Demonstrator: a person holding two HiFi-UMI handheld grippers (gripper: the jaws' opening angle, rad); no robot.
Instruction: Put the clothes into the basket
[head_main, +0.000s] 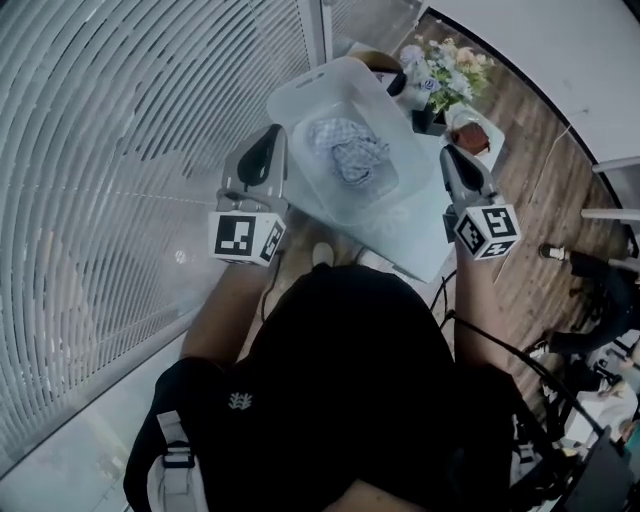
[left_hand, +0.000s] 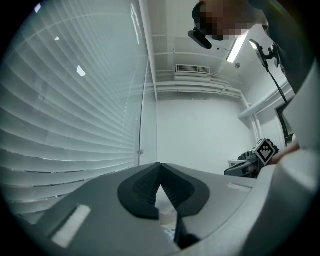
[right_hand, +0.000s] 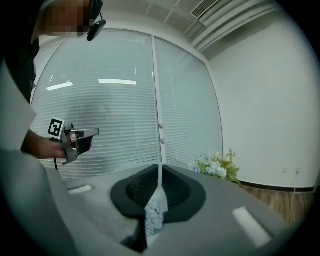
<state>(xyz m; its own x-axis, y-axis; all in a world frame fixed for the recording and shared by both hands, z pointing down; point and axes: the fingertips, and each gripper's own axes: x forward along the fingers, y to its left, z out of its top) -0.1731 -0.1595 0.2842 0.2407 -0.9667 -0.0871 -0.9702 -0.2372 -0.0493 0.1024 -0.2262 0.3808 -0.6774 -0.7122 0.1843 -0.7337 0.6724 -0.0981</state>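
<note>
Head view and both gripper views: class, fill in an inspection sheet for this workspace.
Surface: white table, partly under the basket.
Job's things: pale basket; patterned cloth inside it.
Clutter: flowers.
Grippers: left gripper and right gripper, each claw shut on the basket's rim.
Cables: dark cable beside the person.
Surroundings: window blinds, wooden floor.

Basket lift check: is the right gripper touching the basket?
Touching. The right gripper view shows the right gripper shut on the basket, its thin rim pinched between the jaws.
</note>
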